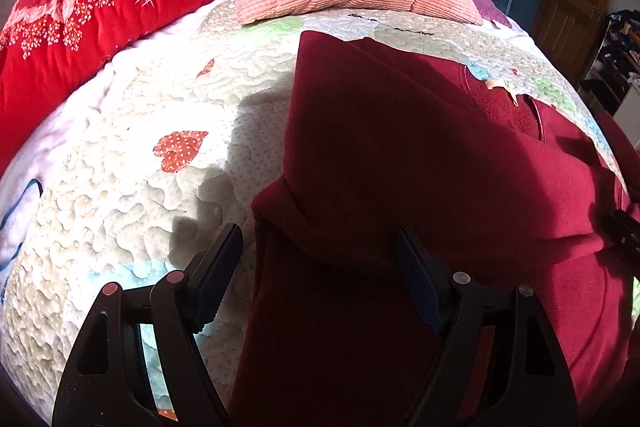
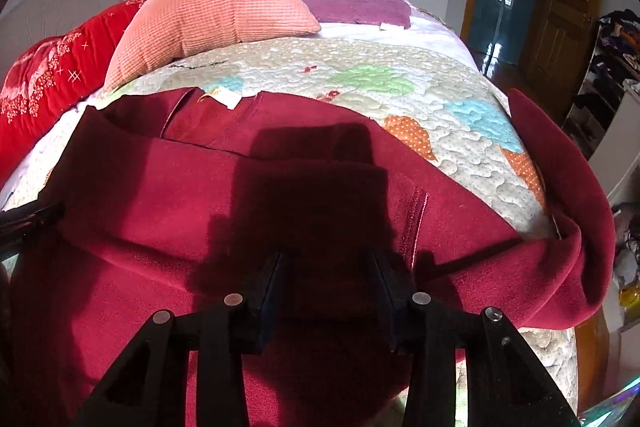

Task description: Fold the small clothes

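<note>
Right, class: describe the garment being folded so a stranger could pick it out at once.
Start at the quilted bedspread with coloured patches. In front of the salmon pillow lies the dark red fleece top, a pale label at its collar; the red blanket nearby is brighter and flower-printed.

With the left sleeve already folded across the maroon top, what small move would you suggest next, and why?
Probably bring the right gripper over to the right sleeve and close on it. That sleeve lies spread out over the quilt toward the bed's edge, while the maroon top has its left sleeve folded across; both grippers are open.
</note>
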Action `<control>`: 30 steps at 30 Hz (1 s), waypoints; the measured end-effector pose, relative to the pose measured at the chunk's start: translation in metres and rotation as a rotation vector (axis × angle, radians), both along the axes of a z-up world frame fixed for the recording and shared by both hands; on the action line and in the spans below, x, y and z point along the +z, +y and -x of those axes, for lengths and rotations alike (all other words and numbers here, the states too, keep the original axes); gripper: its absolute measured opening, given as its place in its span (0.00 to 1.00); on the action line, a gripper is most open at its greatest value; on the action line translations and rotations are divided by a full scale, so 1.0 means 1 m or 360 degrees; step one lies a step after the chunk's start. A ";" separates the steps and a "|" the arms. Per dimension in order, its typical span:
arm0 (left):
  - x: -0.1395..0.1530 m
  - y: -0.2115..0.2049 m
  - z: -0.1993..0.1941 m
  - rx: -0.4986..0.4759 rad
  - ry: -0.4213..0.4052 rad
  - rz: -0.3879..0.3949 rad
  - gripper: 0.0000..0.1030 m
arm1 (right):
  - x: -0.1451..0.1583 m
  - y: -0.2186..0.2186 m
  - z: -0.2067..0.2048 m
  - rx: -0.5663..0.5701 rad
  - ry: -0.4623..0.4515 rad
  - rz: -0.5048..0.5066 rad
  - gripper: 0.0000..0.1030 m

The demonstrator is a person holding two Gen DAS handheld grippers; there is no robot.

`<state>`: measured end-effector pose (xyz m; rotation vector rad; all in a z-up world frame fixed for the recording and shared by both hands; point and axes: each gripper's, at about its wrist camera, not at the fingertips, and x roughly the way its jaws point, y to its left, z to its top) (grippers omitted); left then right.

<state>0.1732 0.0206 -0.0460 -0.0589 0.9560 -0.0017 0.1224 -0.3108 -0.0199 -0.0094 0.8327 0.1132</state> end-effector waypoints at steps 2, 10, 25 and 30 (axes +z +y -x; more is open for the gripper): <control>0.002 0.006 0.003 0.0007 0.0011 0.0040 0.77 | 0.009 -0.008 0.008 -0.0018 -0.0006 -0.0069 0.38; 0.006 0.005 0.012 0.0050 -0.0028 0.0055 0.78 | 0.014 -0.022 0.013 0.0030 0.0034 -0.0131 0.38; 0.036 -0.036 0.029 -0.0138 -0.0118 0.0070 0.78 | 0.004 -0.202 -0.074 -0.0656 0.0152 -0.0091 0.35; 0.028 -0.043 0.027 -0.0156 -0.0094 0.0016 0.78 | -0.012 -0.251 -0.018 -0.1012 0.0108 -0.0212 0.23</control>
